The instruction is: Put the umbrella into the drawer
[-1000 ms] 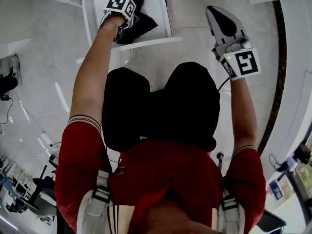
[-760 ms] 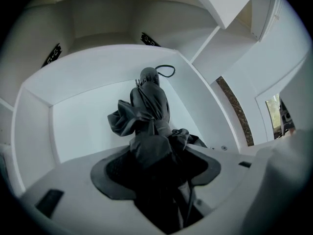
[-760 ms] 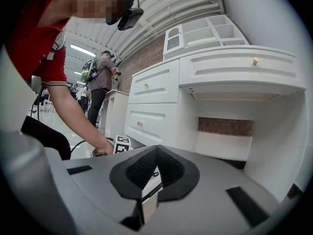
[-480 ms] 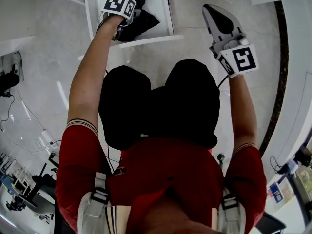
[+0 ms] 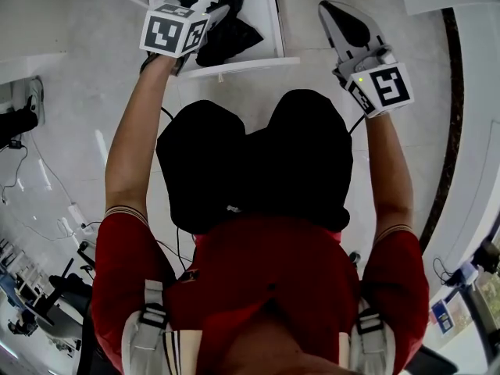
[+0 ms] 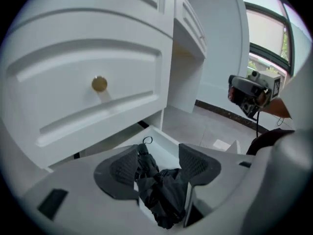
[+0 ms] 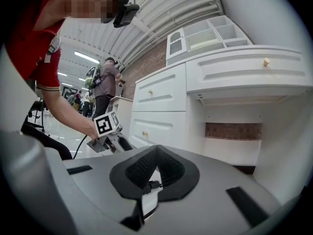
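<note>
My left tongs point(image 5: 205, 5) hang spread wide above the open drawer point(image 5: 266, 22), the jaws having just opened further and then eased in a touch; they pinch nothing. The folded black umbrella point(image 5: 230, 26) lies inside the drawer with its wrist loop point(image 6: 146, 140) at the far end. In the left gripper view it shows between the pads point(image 6: 120, 168), neither pressing on it. My right tongs point(image 5: 344, 26) sit off to the right over the floor point(image 5: 301, 30), pressed together on nothing. A closed drawer front point(image 6: 88, 106) with a brass knob point(image 6: 99, 83) stands above the open one
</note>
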Tool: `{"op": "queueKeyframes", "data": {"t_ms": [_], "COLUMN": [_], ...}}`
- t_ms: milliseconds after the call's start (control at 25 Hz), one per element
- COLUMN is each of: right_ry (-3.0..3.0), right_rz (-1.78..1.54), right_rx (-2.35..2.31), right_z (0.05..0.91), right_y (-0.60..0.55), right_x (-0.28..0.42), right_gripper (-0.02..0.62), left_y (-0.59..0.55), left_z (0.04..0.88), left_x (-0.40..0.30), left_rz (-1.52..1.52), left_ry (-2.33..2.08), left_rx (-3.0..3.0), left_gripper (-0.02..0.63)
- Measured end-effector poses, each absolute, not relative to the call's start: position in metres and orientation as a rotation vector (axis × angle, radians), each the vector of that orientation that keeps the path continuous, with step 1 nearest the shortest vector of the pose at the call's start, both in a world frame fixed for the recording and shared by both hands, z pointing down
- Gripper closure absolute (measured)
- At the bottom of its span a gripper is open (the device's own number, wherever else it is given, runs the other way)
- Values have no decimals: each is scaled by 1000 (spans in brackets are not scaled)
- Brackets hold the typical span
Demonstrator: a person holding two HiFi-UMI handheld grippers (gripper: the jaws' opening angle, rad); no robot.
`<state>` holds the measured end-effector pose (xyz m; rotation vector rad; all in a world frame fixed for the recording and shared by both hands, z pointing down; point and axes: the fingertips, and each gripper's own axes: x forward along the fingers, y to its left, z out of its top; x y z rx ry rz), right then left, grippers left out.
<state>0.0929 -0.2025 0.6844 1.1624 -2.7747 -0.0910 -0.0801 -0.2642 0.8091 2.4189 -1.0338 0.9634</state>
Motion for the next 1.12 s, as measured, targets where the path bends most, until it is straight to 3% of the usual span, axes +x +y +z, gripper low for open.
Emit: {"op": "queueKeyframes", "data": {"t_ms": [200,480,680,1120], "right_ry": [-2801,-2858,-2918,-2973], "right_rz": [-61,-102,-102,-75], "right_rx": [1158,1099,1078,1076], "right_z": [668,628,603,547], "right_y": [-198,-183,-172,-152], "right_x": [87,78,67,43], "right_gripper": [597,597,597,597], "left_y": [-244,-218,-199,-155], "left_z": [751,664,614,547], "left_x": [-75,-73,-79,-75], "left_rz": [730,403,227,228], "left_ry": [-1068,-1167,-1248,-1225], "left_rx": [2597,2804,2860,2967], "left_gripper": [381,529,591,600]}}
